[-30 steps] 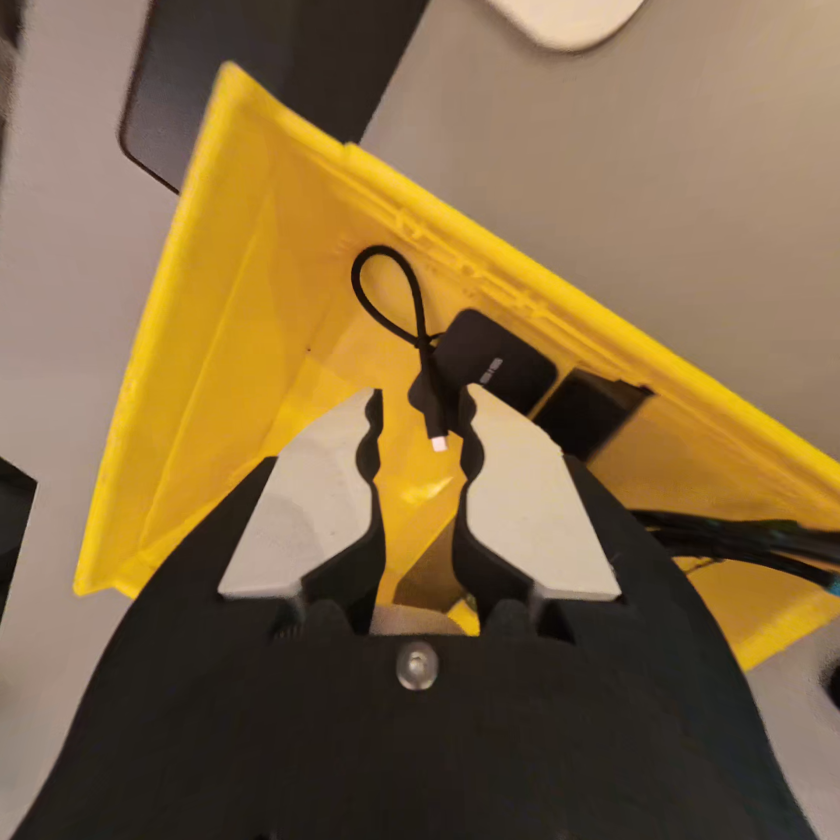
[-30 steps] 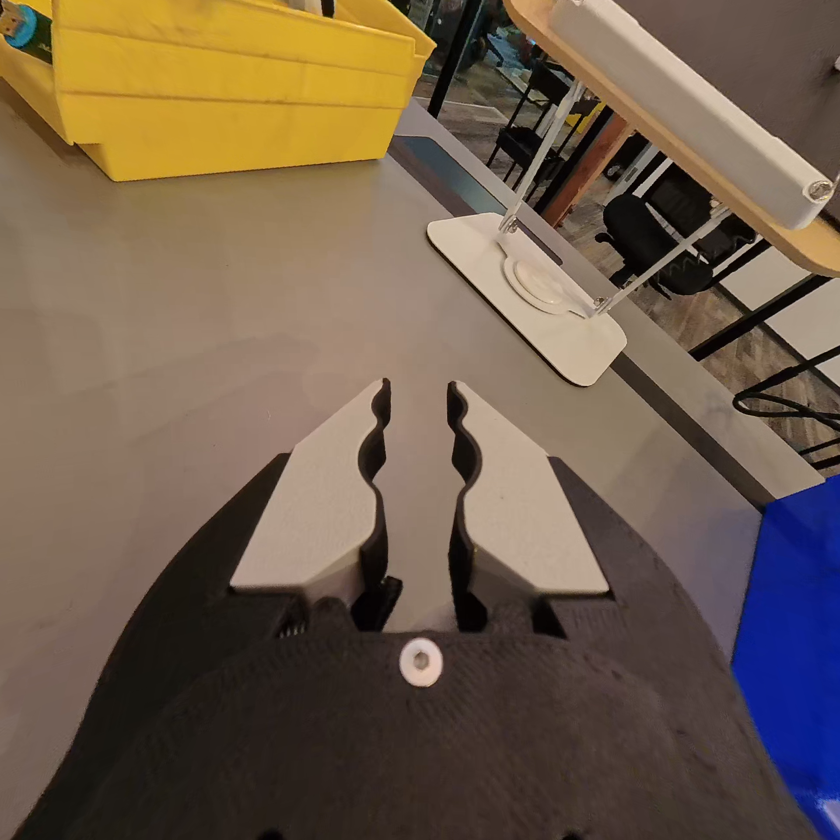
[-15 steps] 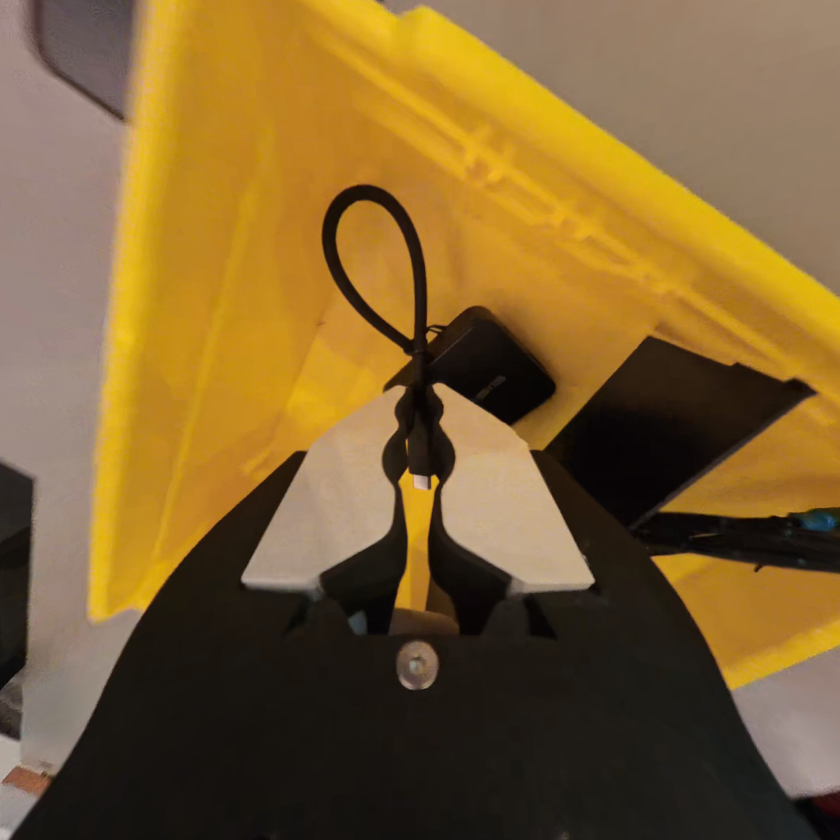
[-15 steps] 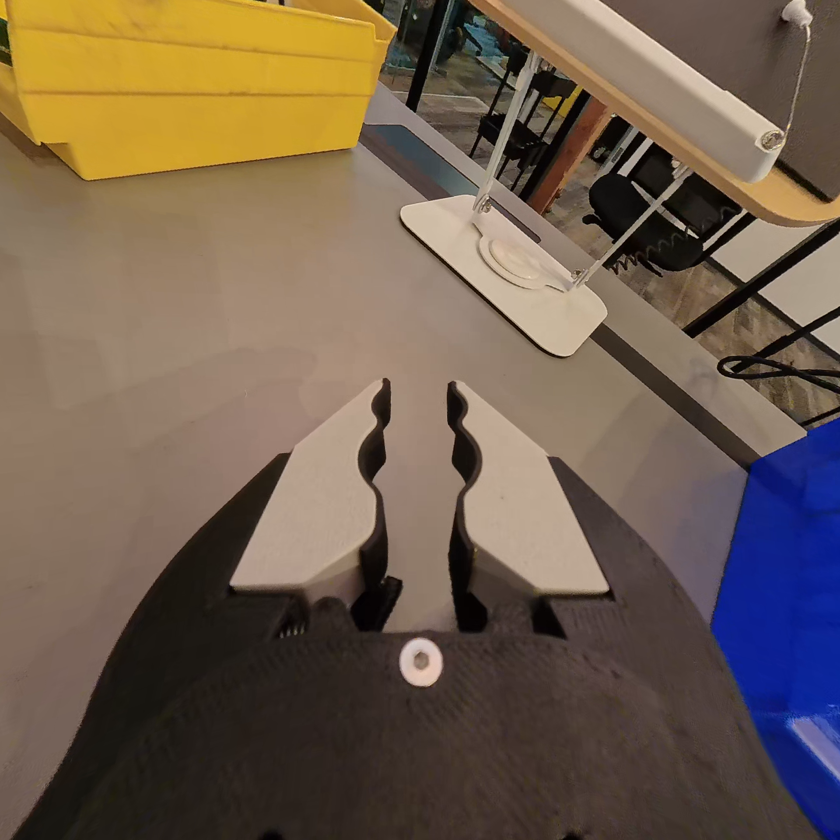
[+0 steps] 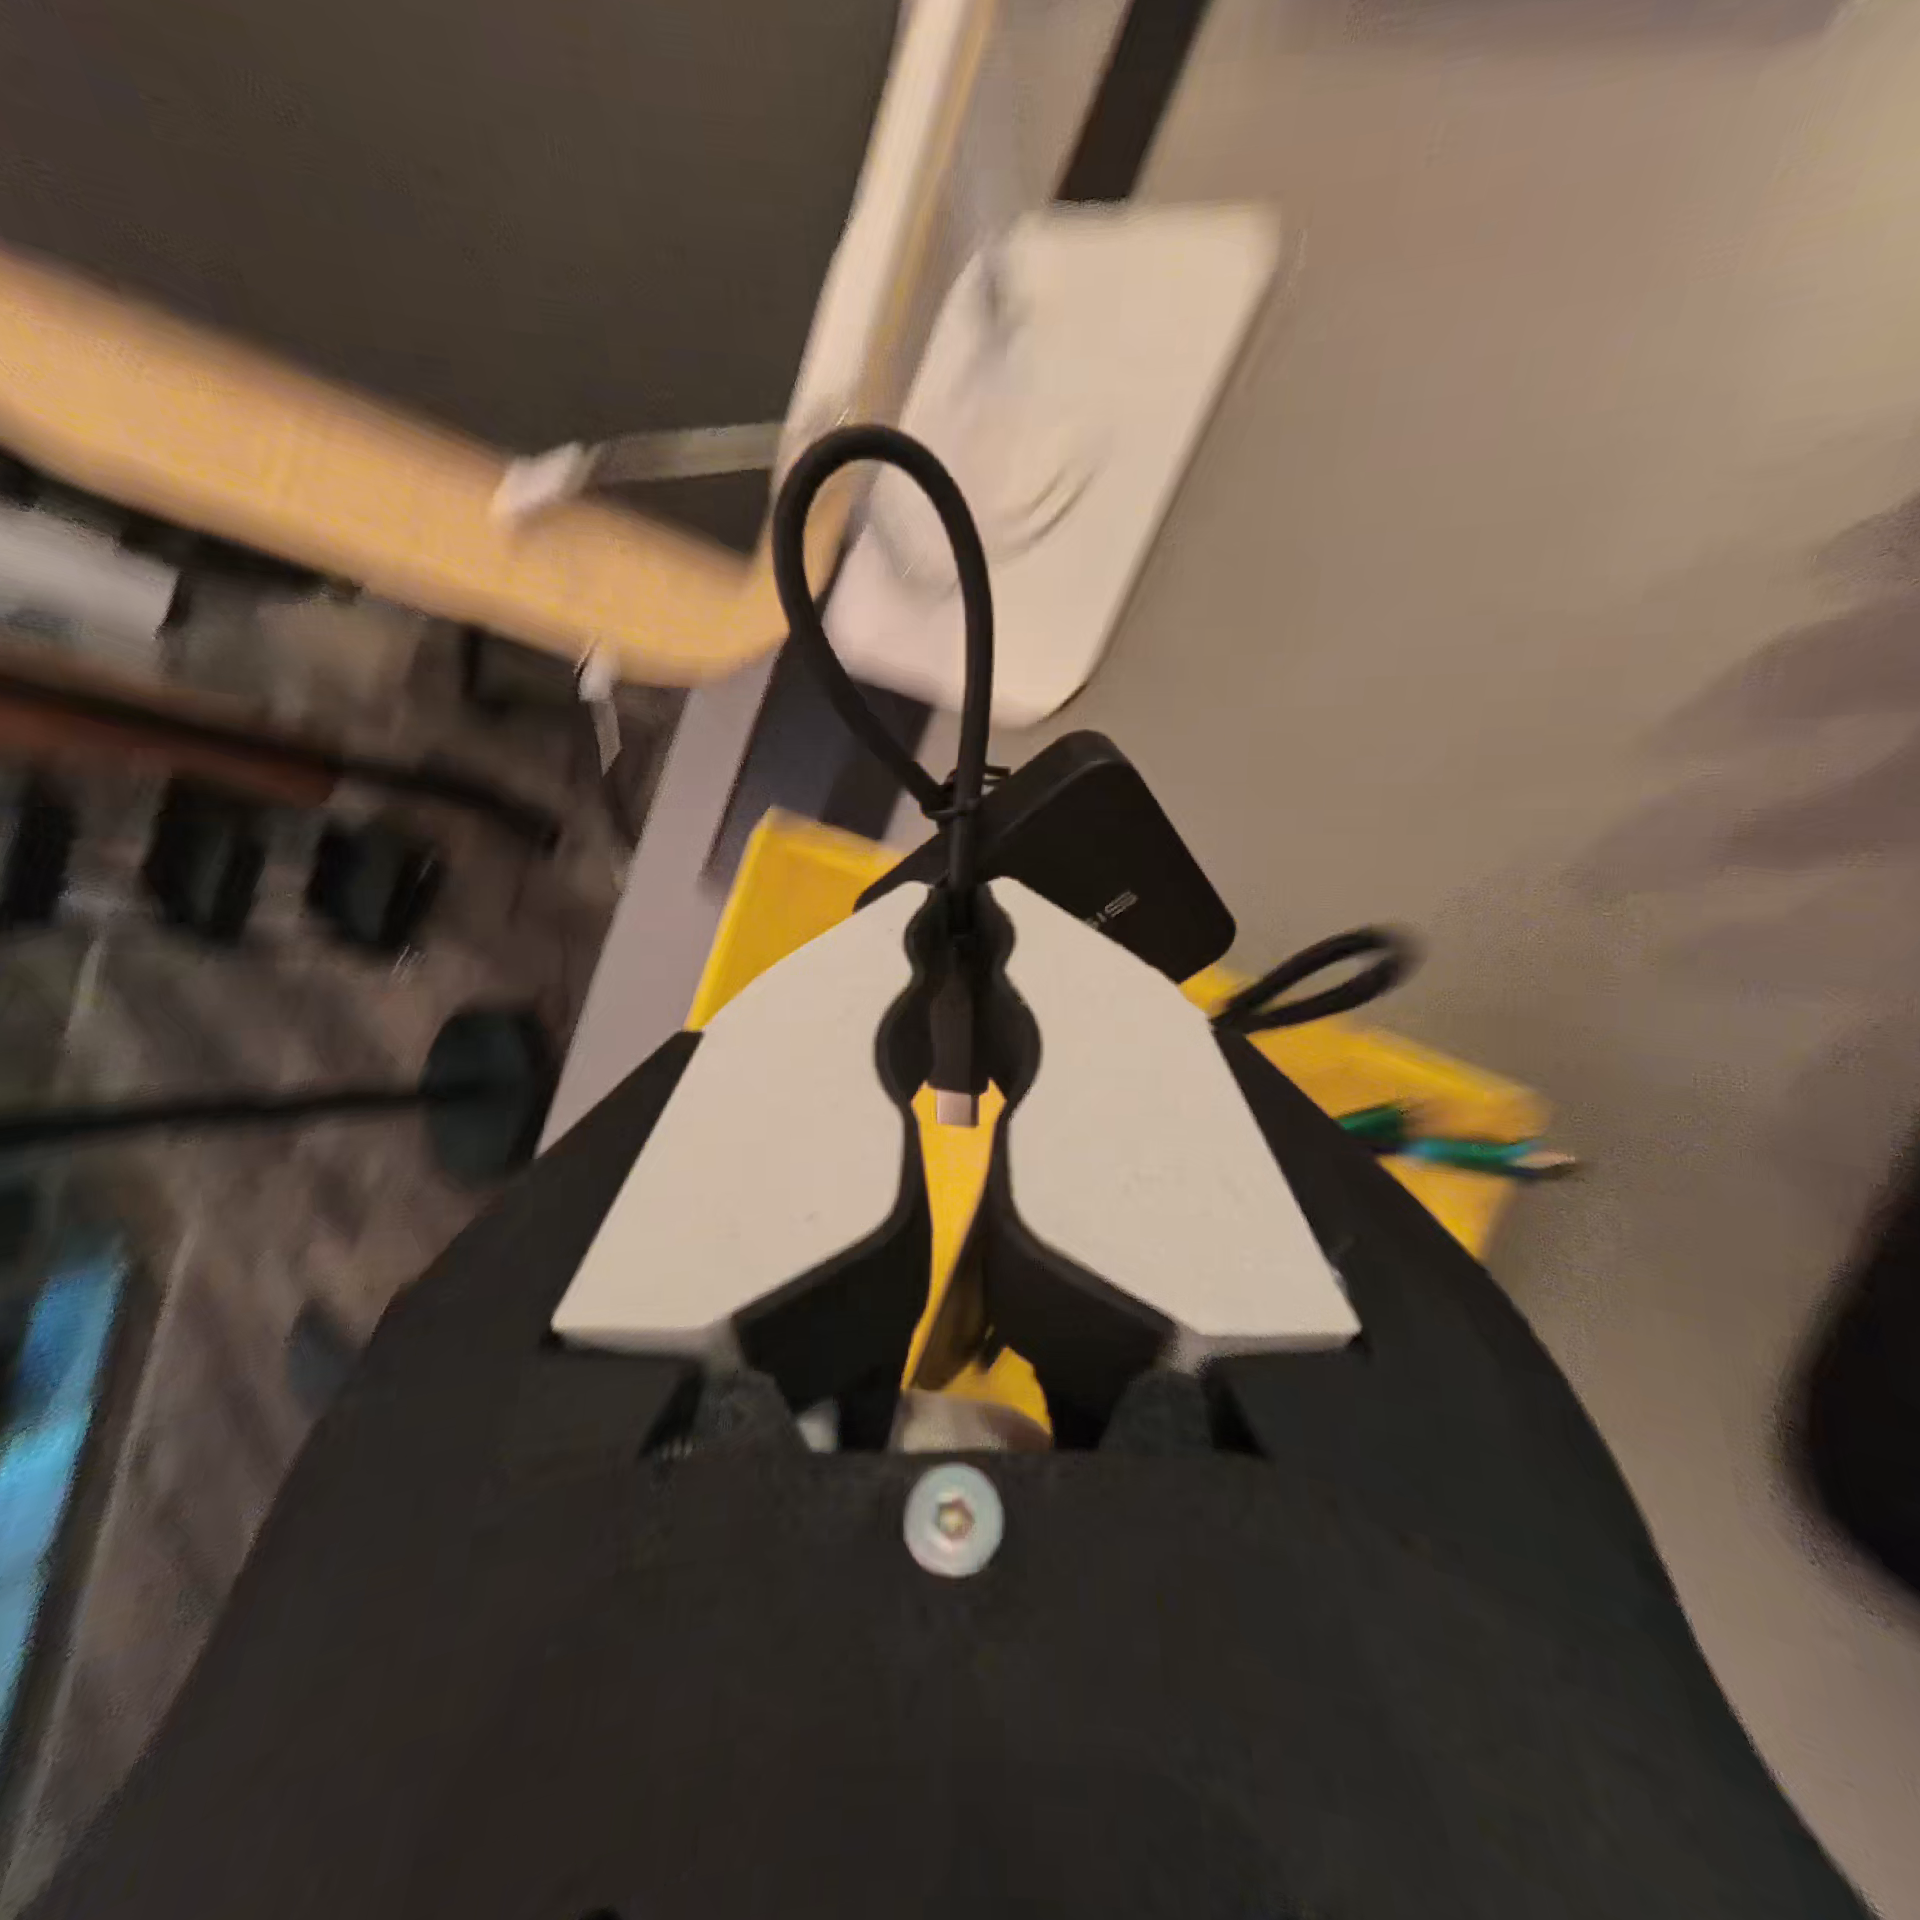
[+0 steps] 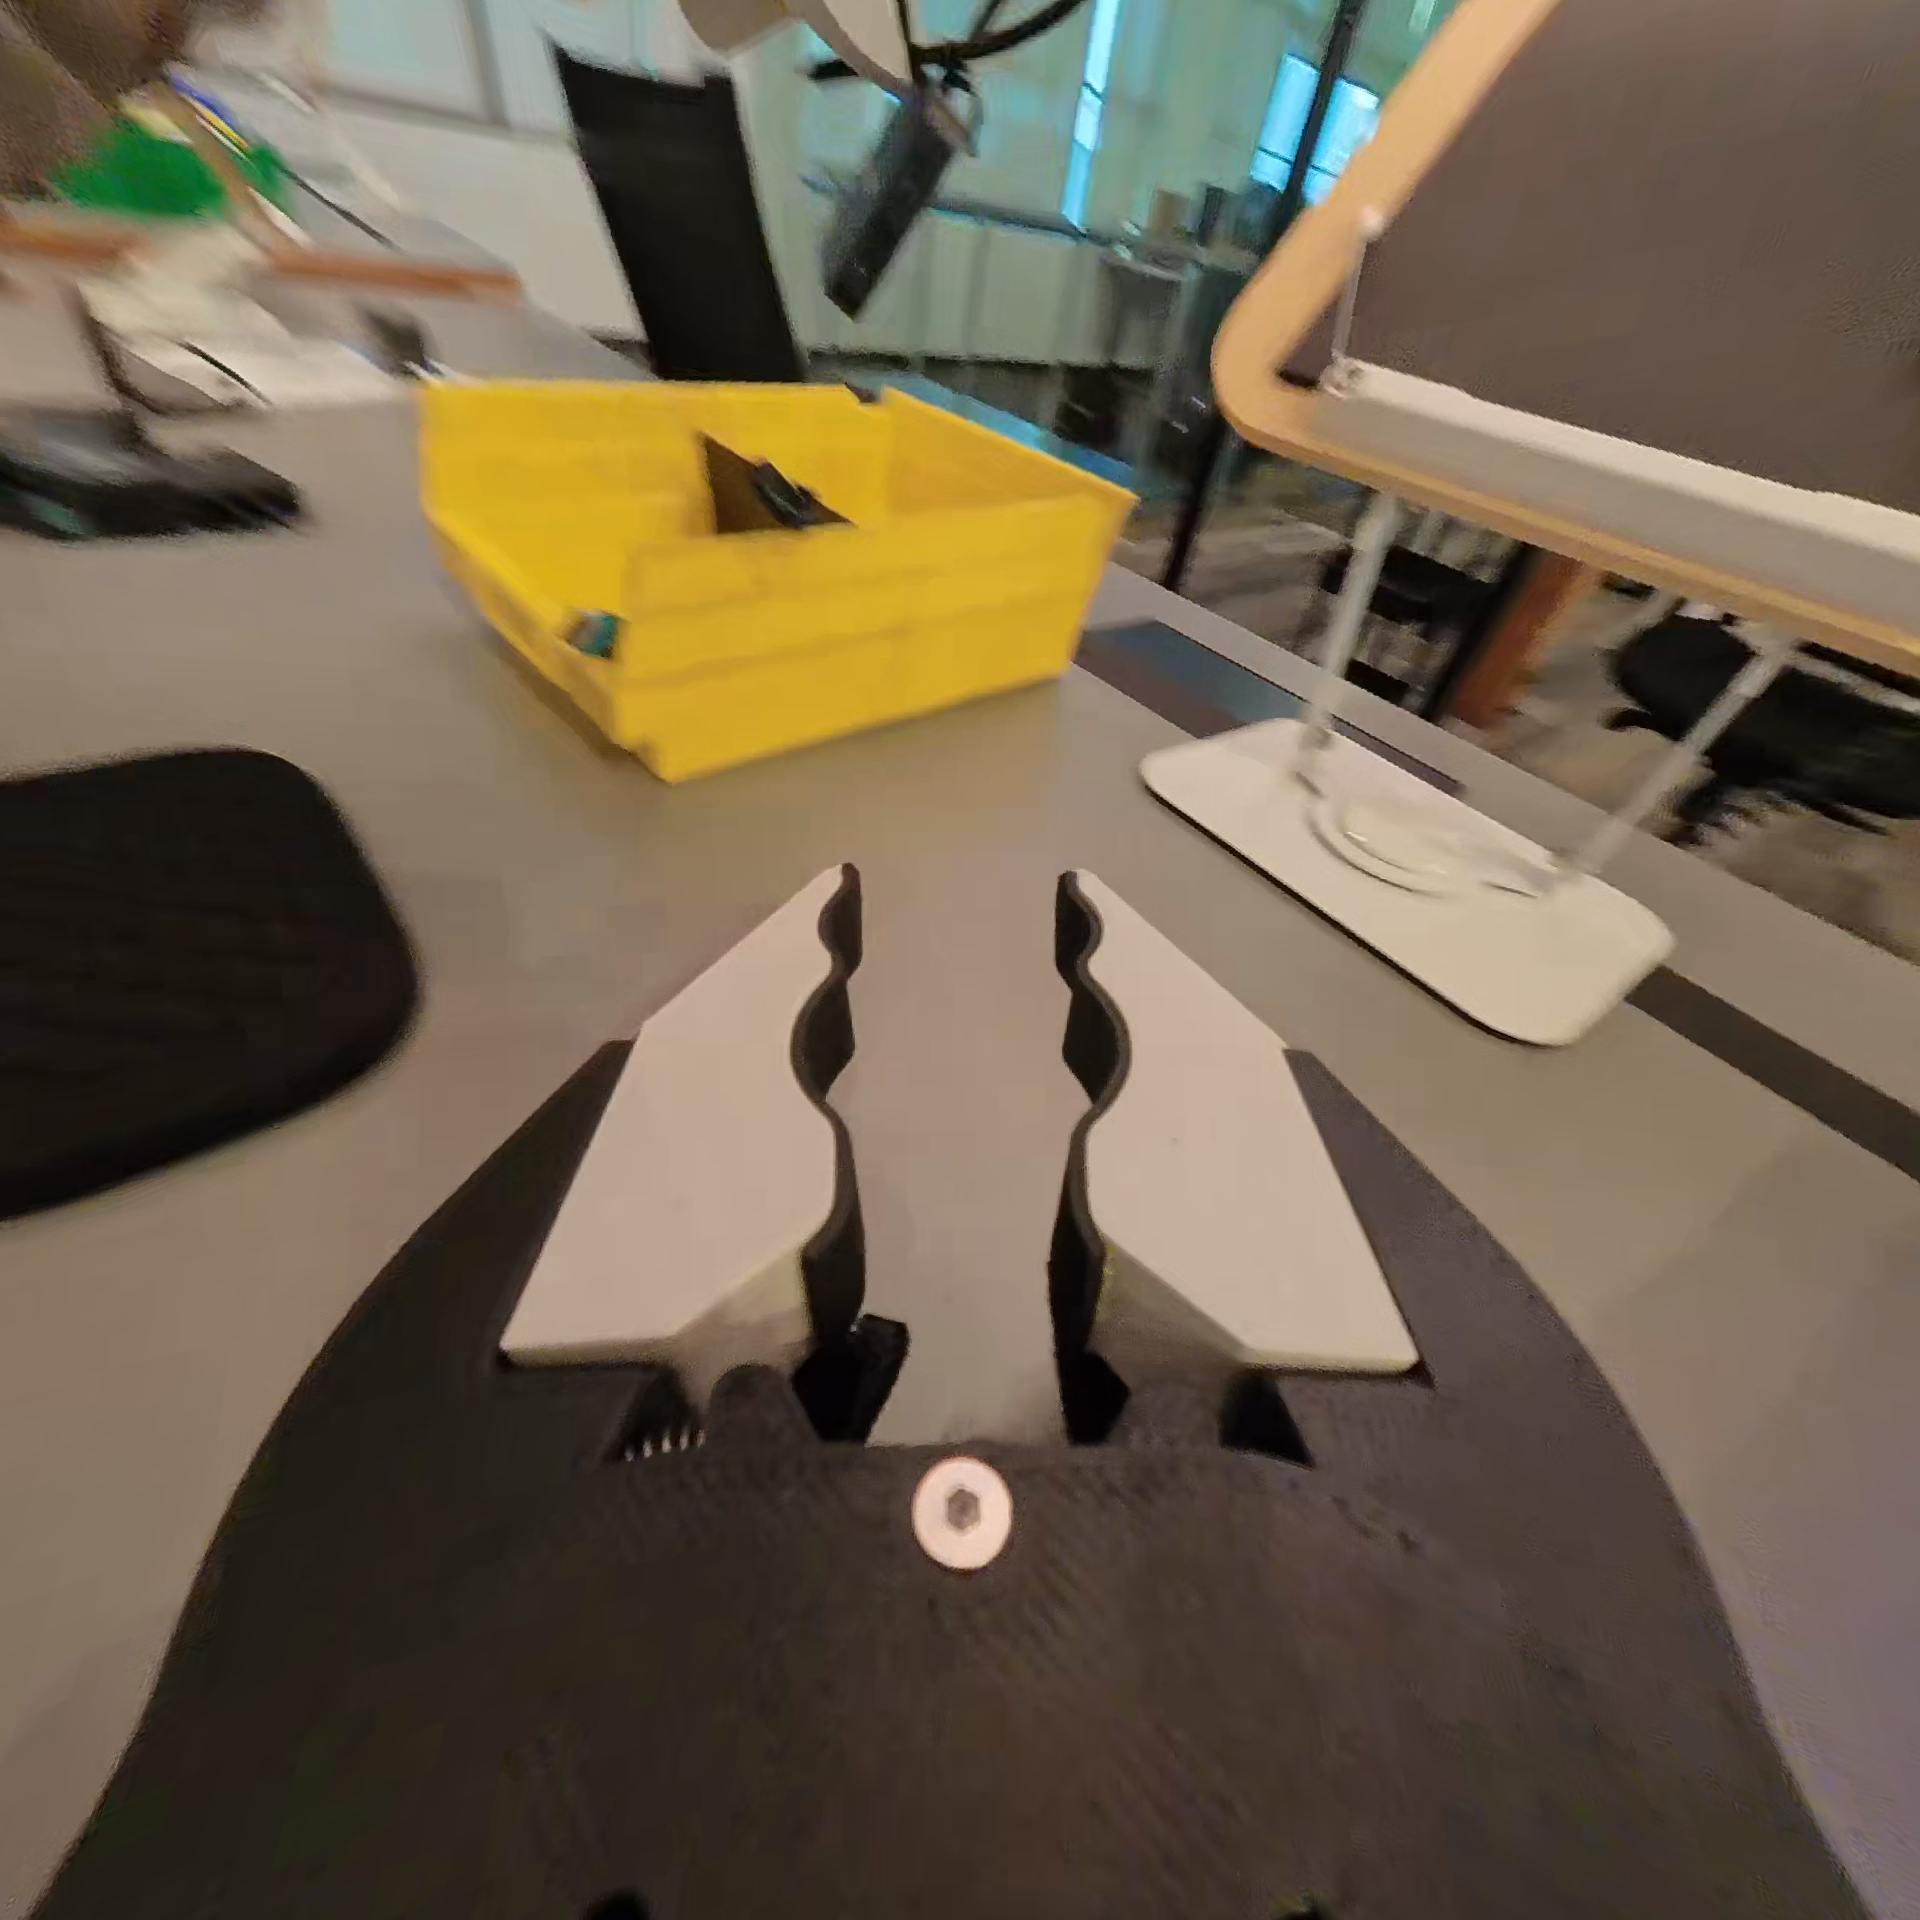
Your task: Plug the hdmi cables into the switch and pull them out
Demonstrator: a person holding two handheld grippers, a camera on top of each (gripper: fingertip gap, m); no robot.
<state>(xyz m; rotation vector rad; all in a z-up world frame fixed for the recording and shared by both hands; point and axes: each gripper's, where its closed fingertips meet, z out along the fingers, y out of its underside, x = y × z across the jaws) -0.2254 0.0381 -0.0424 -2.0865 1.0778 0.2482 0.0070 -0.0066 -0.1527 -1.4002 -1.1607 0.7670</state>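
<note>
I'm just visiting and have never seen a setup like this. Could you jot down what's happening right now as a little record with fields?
Left tongs: shut on the thin black looped cable of a small flat black switch box, lifted above the yellow plastic bin
Right tongs: open, empty, over the grey table
Bin contents: dark items, too blurred to identify
Nearby: white flat lamp base, black mesh pad
</note>
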